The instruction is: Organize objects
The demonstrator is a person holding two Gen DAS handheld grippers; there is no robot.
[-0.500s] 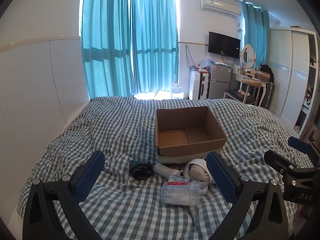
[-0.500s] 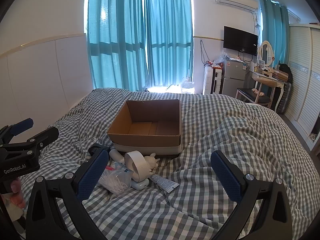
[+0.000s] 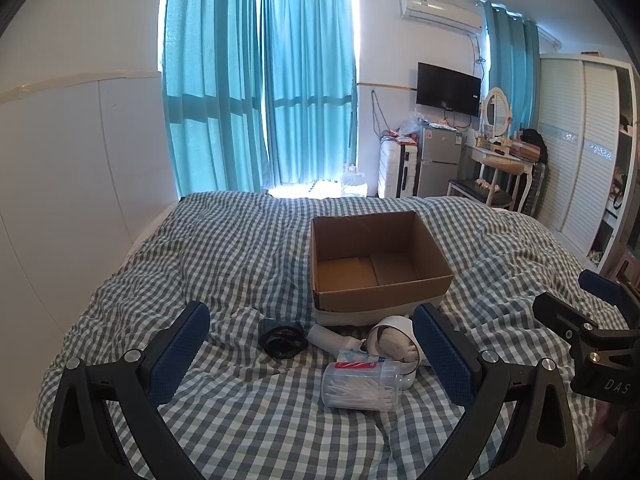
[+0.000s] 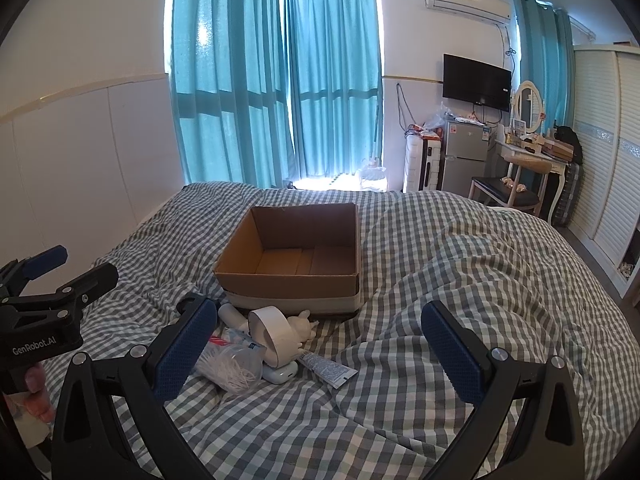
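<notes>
fingers on my left gripper (image 3: 310,354) are spread wide and hold nothing, hovering just short of a small heap on the checked duvet (image 3: 224,264). my right gripper (image 4: 316,350) is equally wide apart and empty, with most of the heap off to its left side.

risk first: the heap is tight. the clear tub of cotton swabs (image 3: 362,384) lies on its side, touching or just beside the white tape roll (image 3: 394,340), and a small white figurine (image 4: 300,330) sits partly inside that ring. closing on one could drag or tip a neighbour. i judge the tub slippery and prone to rolling on soft bedding, so a shallow pinch may squirt it out. the duvet folds could also catch a fingertip and pull cloth up with the object. both grippers are close together, so reaching for the same cluster risks a clash.

further out lie a dark band-like item (image 3: 280,338), a white tube-shaped bottle (image 3: 330,338), a white earbud case (image 4: 280,372) and a squeezed tube (image 4: 326,368). just beyond the heap stands the open cardboard box (image 3: 376,264), showing only its bare floor, presumably the destination. nothing is packed yet.
</notes>
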